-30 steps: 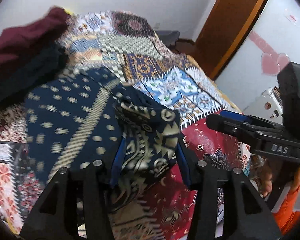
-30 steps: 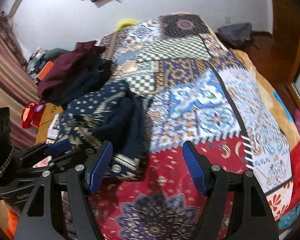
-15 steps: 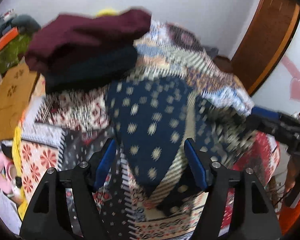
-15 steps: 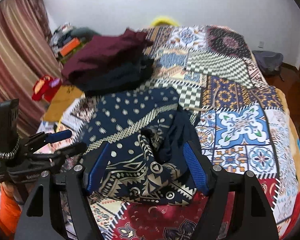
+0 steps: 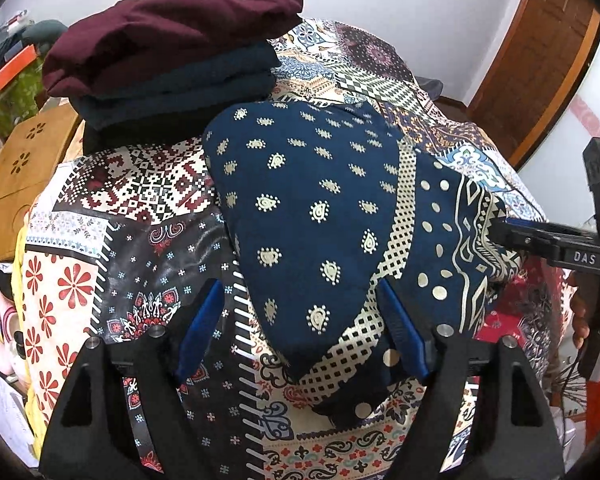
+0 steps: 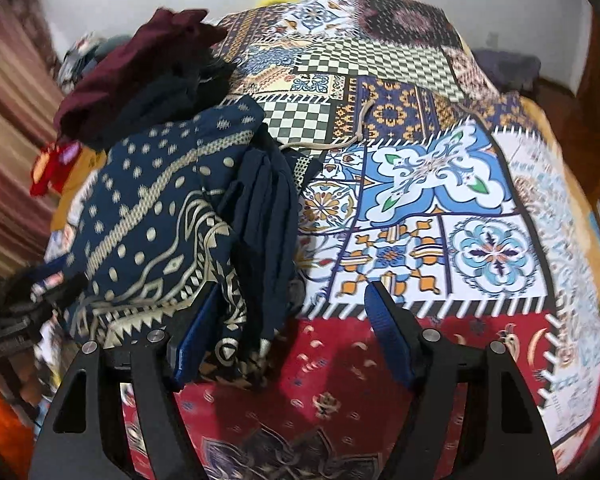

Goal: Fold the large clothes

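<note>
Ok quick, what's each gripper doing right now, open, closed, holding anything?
Left gripper: open, jaws spread over the navy patterned garment, gripping nothing.
Right gripper: open, its left pad beside the garment's edge, holding nothing.
</note>
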